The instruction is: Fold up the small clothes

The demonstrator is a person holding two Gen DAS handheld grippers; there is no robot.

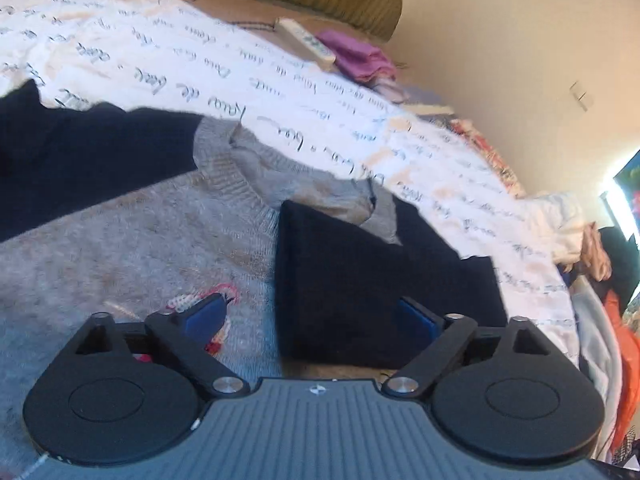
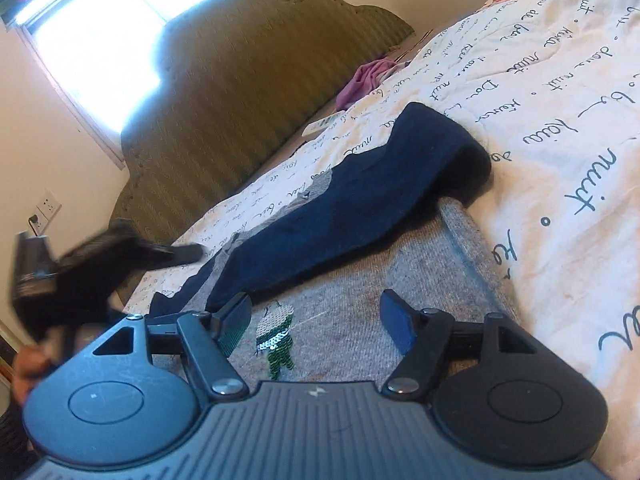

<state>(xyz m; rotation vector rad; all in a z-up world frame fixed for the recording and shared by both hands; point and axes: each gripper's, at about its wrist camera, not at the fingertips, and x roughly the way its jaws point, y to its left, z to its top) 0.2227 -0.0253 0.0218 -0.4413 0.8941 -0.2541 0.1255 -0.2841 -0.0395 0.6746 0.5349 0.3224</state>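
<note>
A small grey knit sweater (image 1: 132,248) with dark navy sleeves lies flat on a white bedspread with script print (image 1: 224,68). One navy sleeve (image 1: 360,280) is folded across its chest; the other (image 1: 80,152) lies at the upper left. My left gripper (image 1: 316,316) is open and empty, low over the sweater, with the folded sleeve between its fingers. In the right wrist view the sweater (image 2: 380,280) shows a sequin figure (image 2: 276,340) and a navy sleeve (image 2: 360,200) lying across it. My right gripper (image 2: 316,324) is open and empty just above the figure. The left gripper (image 2: 80,276) appears blurred at the left.
A white remote (image 1: 308,42) and a pink cloth (image 1: 356,56) lie near the olive headboard (image 2: 240,80). More clothes (image 1: 612,320) are piled at the bed's right edge. A bright window (image 2: 108,32) and a wall socket (image 2: 44,212) are behind.
</note>
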